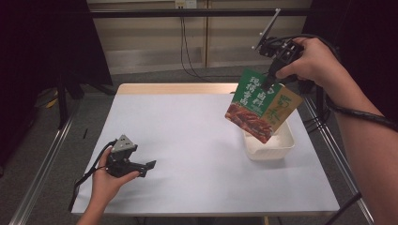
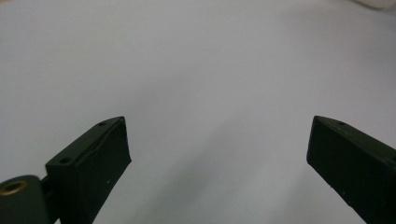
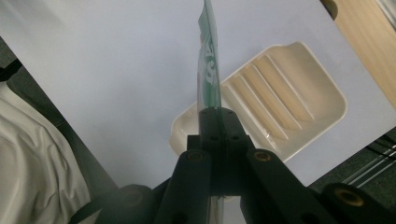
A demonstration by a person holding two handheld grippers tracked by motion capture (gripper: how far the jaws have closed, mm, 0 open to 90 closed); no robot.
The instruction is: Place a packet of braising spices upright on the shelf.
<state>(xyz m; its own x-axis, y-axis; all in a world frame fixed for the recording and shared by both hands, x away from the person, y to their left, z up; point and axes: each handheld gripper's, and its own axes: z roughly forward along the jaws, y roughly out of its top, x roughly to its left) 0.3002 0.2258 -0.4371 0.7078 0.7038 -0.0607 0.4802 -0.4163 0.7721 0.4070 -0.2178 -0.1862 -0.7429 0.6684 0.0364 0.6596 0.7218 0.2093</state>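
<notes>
R gripper (image 1: 271, 80) clamped on top edge of green food packet (image 1: 260, 105), packet hanging above white tray (image 1: 278, 145), L gripper (image 1: 143, 168) jaws wide apart, nothing between, low over table (image 1: 187, 140)

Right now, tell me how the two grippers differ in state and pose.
The right gripper is shut on the green packet; the left gripper is open with nothing between its jaws. The right is raised above the white tray; the left sits low by the table. Both are hand-held and black.

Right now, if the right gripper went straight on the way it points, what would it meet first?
Probably the white ribbed plastic tray. The right gripper, shut on the green snack packet, points down at it, and the hanging packet would likely touch first. Depth is unclear.
</notes>
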